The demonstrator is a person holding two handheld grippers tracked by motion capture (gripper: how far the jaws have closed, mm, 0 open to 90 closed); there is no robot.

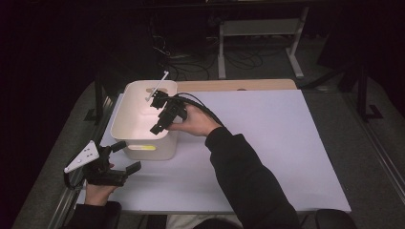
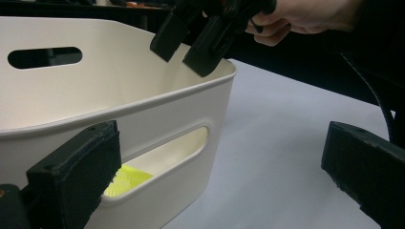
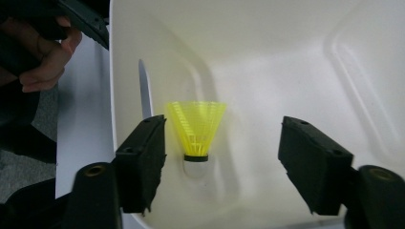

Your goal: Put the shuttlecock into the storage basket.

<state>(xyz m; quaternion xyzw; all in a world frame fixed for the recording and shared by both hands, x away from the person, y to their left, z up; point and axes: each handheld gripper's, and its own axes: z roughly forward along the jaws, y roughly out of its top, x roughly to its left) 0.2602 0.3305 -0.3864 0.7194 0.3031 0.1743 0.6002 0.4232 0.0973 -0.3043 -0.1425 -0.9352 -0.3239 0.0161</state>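
A white plastic bin stands at the table's left. A yellow shuttlecock lies on its floor, black cork end toward the camera; it also shows through the bin's handle slot as a yellow shuttlecock. My right gripper hangs over the bin's right rim, tilted down into it. It is open, with nothing between its jaws, and the shuttlecock lies below them. My left gripper rests near the bin's front left corner, open and empty, facing the bin wall.
The bin sits on a white sheet that covers the table, with broad free room to its right. A wooden strip runs along the far edge. Beyond it are a metal frame and cables on the dark floor.
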